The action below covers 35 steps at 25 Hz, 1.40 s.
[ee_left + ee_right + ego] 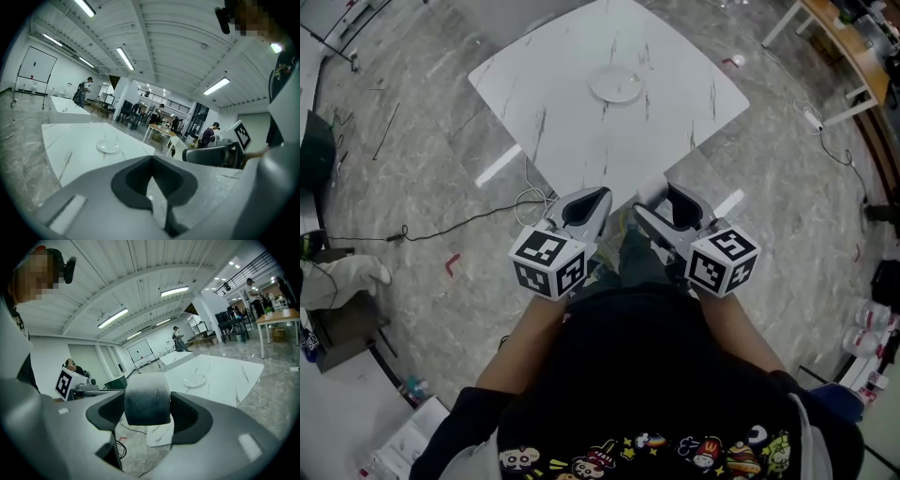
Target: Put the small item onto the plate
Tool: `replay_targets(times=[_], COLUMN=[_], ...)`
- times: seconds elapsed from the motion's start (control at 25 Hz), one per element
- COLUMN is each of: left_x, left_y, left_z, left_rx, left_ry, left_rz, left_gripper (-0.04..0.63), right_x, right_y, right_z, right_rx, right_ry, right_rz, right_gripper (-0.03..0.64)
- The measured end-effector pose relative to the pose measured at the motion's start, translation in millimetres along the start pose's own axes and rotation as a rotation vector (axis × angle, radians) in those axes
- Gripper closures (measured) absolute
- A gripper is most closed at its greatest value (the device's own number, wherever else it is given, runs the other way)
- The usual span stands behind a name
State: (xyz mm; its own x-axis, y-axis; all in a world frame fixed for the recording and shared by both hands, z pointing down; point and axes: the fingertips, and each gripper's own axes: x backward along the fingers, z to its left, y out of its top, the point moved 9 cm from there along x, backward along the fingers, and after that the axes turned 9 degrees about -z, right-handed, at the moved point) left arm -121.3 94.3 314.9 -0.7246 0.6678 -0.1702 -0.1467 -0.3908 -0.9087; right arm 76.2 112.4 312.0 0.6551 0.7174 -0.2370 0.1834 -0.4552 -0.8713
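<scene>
Small item [147,401] | clamped in right tongs [148,412], well short of plate [616,84] on table [684,122] | left tongs [152,187] together, empty | risk: loosened squeeze mid-reach drops it short of plate

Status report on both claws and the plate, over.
Left claw shut, empty. Right claw shut on small dark item. Plate bare on table ahead. Nothing between.
</scene>
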Motion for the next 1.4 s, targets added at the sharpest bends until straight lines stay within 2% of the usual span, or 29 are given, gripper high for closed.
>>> replay_targets(times=[0.32,0.56,0.76,1.4], left_x=[-27.3,-60.0,-88.4,-161.4], left_y=[-0.3,15.2,25.1,19.9], left_z=[28.3,56.8,76.7,149.5], left_rx=[0.004,0.009,0.019,0.115], left_ry=[0.054,0.103,0.141,0.274], left_rz=[0.005,0.007,0.042,0.122], left_gripper=[0.595,0.595,0.595,0.595], right_x=[-38.8,-75.0,-106.7,-222.0], right_y=[3.4,25.4,41.3,53.5], right_z=[-37.2,-69.6,-100.1,-206.6], right_rx=[-0.003,0.022,0.024,0.040], right_ry=[0.033,0.070,0.095,0.109], right_rz=[0.043,0.072,0.120,0.276], right_gripper=[0.288,0.288,0.288,0.288])
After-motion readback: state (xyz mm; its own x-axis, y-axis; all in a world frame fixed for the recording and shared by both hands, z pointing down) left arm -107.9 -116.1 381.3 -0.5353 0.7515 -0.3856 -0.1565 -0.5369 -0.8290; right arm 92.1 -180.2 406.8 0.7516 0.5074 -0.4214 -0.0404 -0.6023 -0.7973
